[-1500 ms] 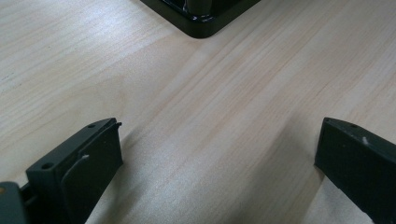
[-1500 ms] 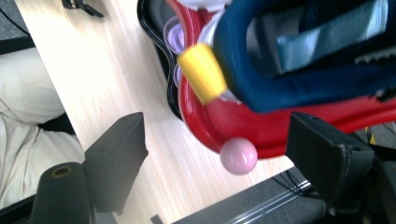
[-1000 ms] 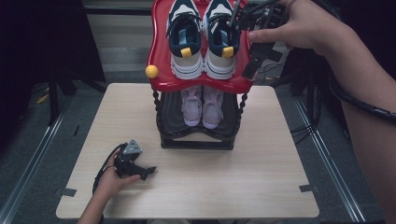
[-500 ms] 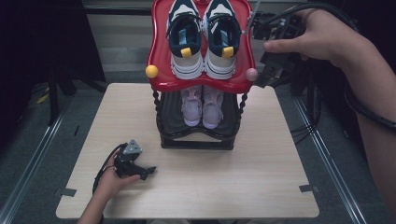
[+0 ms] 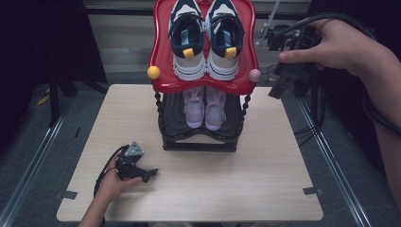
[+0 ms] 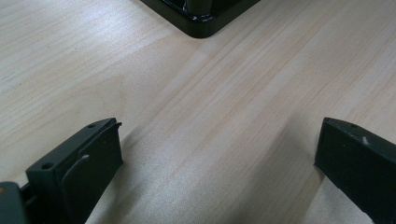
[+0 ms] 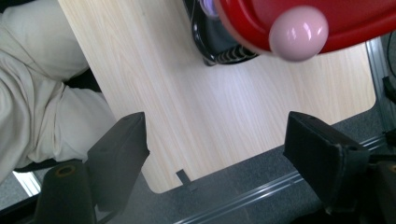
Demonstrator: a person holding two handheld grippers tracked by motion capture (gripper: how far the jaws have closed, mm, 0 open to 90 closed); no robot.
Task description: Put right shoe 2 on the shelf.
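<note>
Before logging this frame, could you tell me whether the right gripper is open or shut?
Open: the right gripper has its jaws wide apart, holding nothing.

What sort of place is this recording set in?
Probably a lab or data-collection workstation rather than a home: a bare wooden table stands between metal floor rails, loose cables lie on grey flooring, and a two-tier shoe rack serves as a staged prop.

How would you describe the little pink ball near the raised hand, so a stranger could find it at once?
Start at the two-tier shoe rack standing on the wooden table. Its top tier is a red tray carrying a pair of navy and white sneakers. The pink ball sits on the tray's front corner nearest the right tongs; the matching ball on the other front corner is yellow.
</note>
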